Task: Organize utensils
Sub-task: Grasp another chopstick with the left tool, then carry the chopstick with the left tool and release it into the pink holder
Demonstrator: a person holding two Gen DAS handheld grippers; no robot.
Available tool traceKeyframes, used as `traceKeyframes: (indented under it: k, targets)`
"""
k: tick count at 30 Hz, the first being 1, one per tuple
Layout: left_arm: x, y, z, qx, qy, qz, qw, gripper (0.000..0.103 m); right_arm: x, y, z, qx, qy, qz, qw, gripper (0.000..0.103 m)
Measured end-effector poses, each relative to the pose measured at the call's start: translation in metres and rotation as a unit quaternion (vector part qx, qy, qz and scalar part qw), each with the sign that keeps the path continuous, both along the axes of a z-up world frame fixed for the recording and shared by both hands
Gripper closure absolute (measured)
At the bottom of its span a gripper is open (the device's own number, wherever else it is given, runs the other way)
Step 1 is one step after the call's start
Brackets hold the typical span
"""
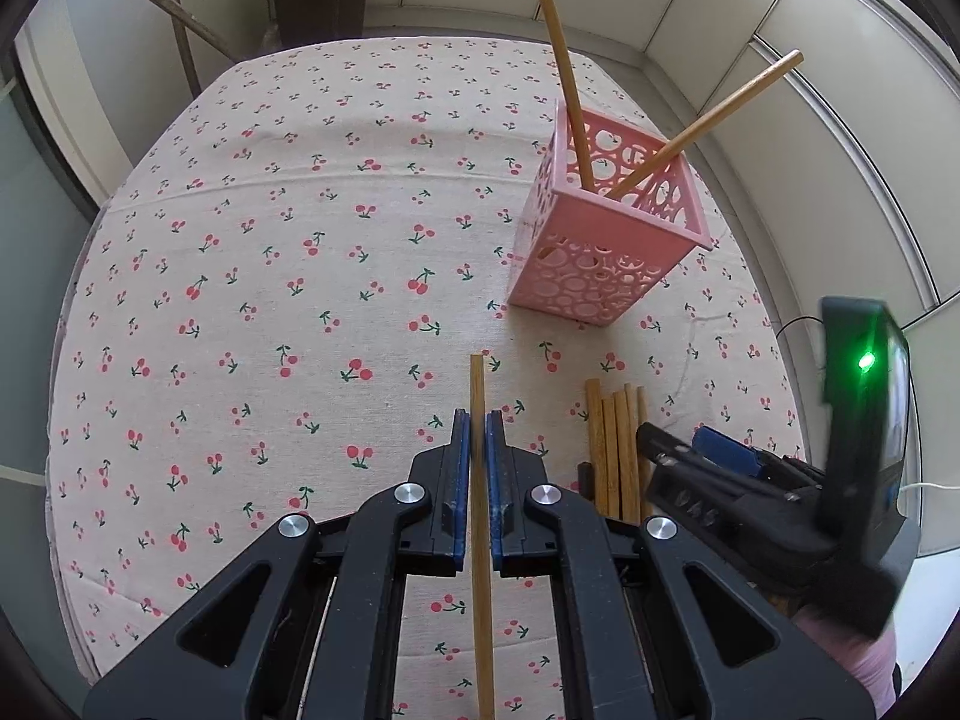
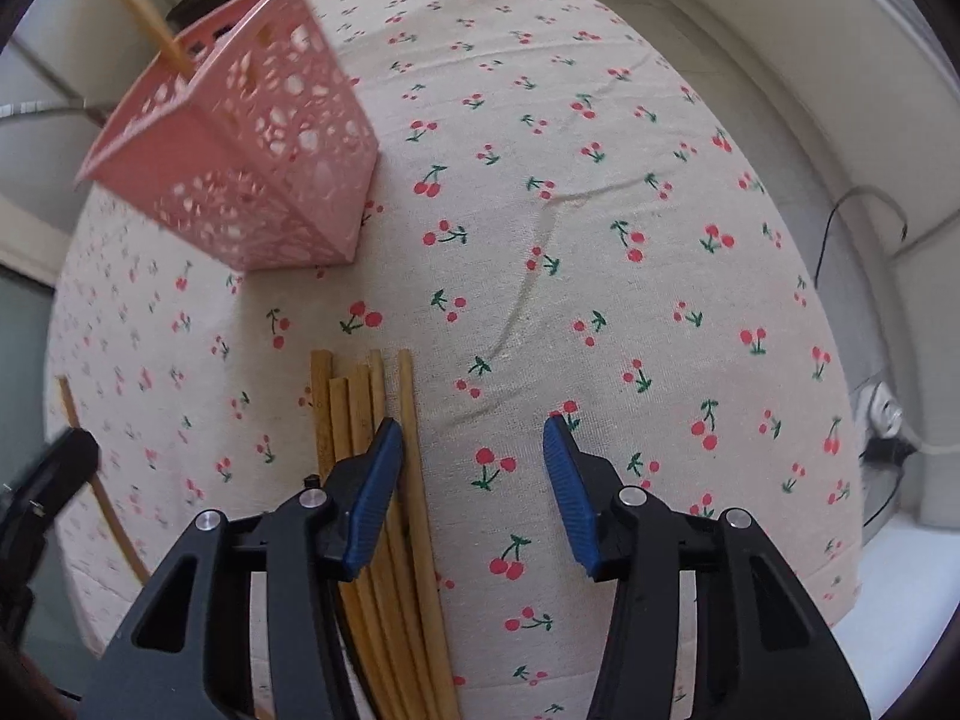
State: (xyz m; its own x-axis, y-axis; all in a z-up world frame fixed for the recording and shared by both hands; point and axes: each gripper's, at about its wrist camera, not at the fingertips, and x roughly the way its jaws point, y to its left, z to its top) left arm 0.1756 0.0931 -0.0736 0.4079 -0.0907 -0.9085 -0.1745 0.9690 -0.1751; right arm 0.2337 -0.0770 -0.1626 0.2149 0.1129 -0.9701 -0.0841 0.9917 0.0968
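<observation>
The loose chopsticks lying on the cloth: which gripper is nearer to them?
Right. The right gripper hangs directly over the loose chopsticks, one finger above them. The left gripper, shut on one chopstick, is off to their side.

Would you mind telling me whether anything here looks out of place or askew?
Only mildly: the two chopsticks in the pink basket lean apart in different directions, and the loose pile lies unsorted on the tablecloth.
</observation>
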Motion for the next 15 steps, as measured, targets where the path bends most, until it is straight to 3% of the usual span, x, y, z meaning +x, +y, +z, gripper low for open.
traceKeyframes:
  k: [2,4,6,11,15]
  targets:
    - [0.0,0.0,0.0,0.002,-0.002,0.0,1.0,0.098,-0.003,0.01,0.001,-0.023,-0.017,0.019,0.999,0.068]
    - [-0.001,0.001,0.002,-0.002,-0.008,-0.002,1.0,0.098,-0.004,0.016,0.003,-0.011,-0.023,0.032,0.999,0.09]
    - [-0.002,0.0,0.004,-0.015,-0.016,-0.009,0.9997,0.098,-0.004,0.015,0.004,0.013,-0.024,0.032,0.999,0.097]
    - [-0.005,0.001,0.015,-0.048,-0.045,-0.018,0.9977,0.098,-0.004,-0.004,0.015,0.081,-0.036,0.017,0.996,0.097]
    - [-0.014,0.0,0.036,-0.062,-0.092,-0.026,0.9934,0.098,-0.008,-0.025,0.046,0.12,-0.074,-0.002,0.99,0.097]
